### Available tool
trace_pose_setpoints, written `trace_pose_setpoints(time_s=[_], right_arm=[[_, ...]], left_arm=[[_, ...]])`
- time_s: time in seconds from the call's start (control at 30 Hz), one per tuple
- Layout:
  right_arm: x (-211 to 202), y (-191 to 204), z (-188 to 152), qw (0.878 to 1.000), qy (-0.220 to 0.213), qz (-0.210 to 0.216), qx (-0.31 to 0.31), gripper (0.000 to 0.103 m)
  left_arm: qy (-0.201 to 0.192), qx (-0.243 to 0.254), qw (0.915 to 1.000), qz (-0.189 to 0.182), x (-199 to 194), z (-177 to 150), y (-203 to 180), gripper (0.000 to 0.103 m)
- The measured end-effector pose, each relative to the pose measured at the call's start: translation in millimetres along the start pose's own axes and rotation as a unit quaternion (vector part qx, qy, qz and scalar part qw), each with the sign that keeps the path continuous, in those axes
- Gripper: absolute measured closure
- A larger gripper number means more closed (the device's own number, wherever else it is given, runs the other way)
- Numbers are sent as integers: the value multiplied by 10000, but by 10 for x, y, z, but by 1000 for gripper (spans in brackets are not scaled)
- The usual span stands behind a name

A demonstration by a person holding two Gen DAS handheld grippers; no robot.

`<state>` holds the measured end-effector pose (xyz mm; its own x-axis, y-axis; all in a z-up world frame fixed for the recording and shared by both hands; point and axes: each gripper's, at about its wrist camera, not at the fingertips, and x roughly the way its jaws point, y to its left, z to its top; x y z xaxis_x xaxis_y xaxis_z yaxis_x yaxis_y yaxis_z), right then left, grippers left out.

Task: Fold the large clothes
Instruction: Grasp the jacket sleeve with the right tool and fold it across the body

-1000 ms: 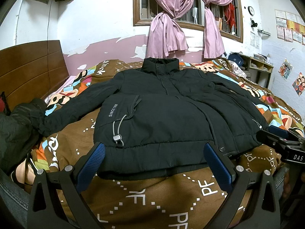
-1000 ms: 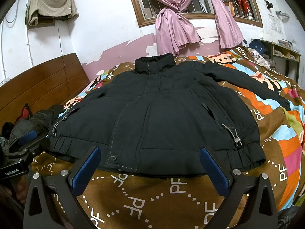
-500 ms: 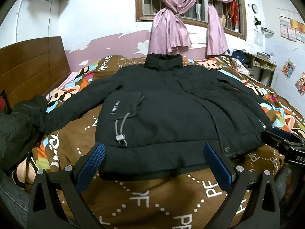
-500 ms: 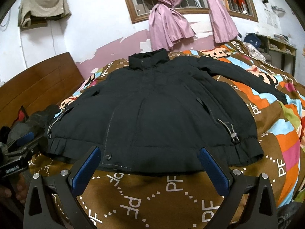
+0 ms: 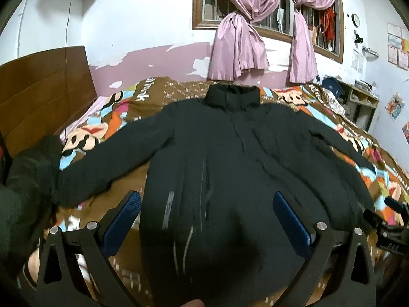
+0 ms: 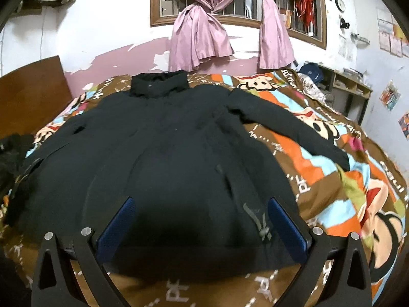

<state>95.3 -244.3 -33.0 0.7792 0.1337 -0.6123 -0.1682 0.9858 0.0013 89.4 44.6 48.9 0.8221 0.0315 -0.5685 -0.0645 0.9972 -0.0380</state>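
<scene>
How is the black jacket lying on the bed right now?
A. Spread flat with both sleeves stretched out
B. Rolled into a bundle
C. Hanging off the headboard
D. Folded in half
A: the black jacket lies flat on the bed cover, collar toward the window, with a sleeve stretched out to each side.

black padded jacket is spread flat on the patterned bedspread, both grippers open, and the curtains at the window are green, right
Only the curtain colour is wrong: the knotted curtains are pink, as the right wrist view shows. The black padded jacket does lie spread on the patterned bedspread, with the left gripper and right gripper both open.
</scene>
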Motion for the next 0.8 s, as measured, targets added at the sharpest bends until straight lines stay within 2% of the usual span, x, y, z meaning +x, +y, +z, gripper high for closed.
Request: trace_pose_setpoints(time_s=[0.2,0.47,0.6,0.7,0.8], right_arm=[[280,-139,237,9999,40,-78,-74,0],[848,-491,587,9997,66,-216,-136,0],[1108,-763,755,9991,18,-424,-85,0],[1286,-1040,910,9978,-11,-642,138,0],[1514,-1433,1096,9949,-26,-776,637,0]], left_arm=[[83,101,9999,32,296,317,-95,2],[569,623,9964,108,994,509,-481,2],[719,867,9936,127,1328,586,-702,2],[798,1066,9911,85,1575,632,-855,2],[841,1270,9883,115,1826,683,-1047,2]])
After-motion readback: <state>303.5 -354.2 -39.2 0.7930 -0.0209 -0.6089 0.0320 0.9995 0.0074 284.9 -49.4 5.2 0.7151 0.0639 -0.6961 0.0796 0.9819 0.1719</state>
